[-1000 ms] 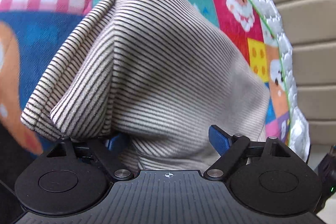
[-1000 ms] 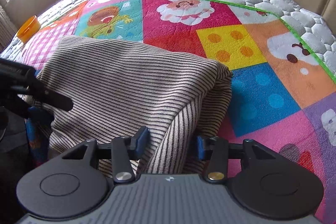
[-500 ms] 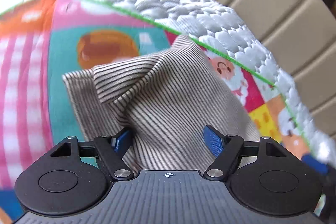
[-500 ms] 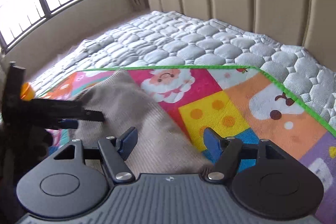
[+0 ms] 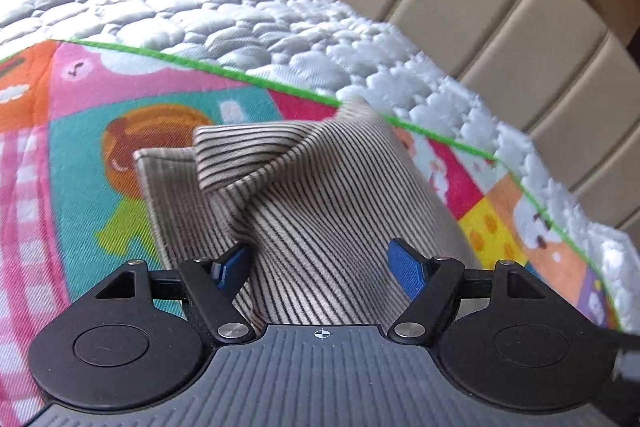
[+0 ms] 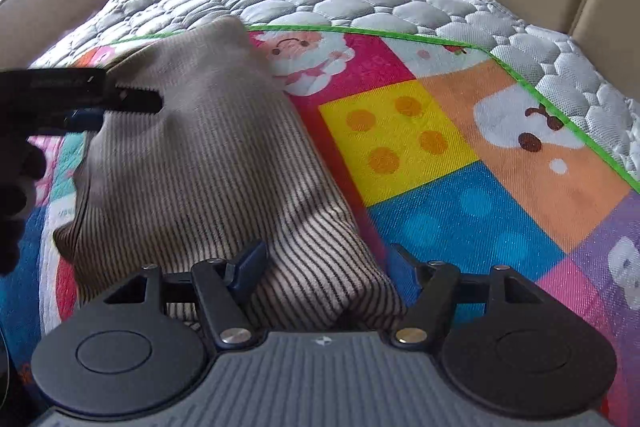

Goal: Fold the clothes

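1. Left gripper (image 5: pixel 322 261): jaws wide apart, blue pads on both fingers showing, nothing pinched btwn them. Left finger's pad (image 5: pixel 232 263) touches cloth; right pad clear of it.
2. Right gripper (image 6: pixel 326 267): jaws also spread, blue pads either side of a cloth corner, not squeezing it.
3. Seen from right wrist cam, left gripper sits at far left, dark & blurred, fingers pointing right, approx level; pad gap can't be judged there.
4. Both held low, tilted fwd/down.

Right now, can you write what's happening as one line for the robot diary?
stage: fold laid down | striped garment on play mat | left gripper open | right gripper open | upper corner rumpled
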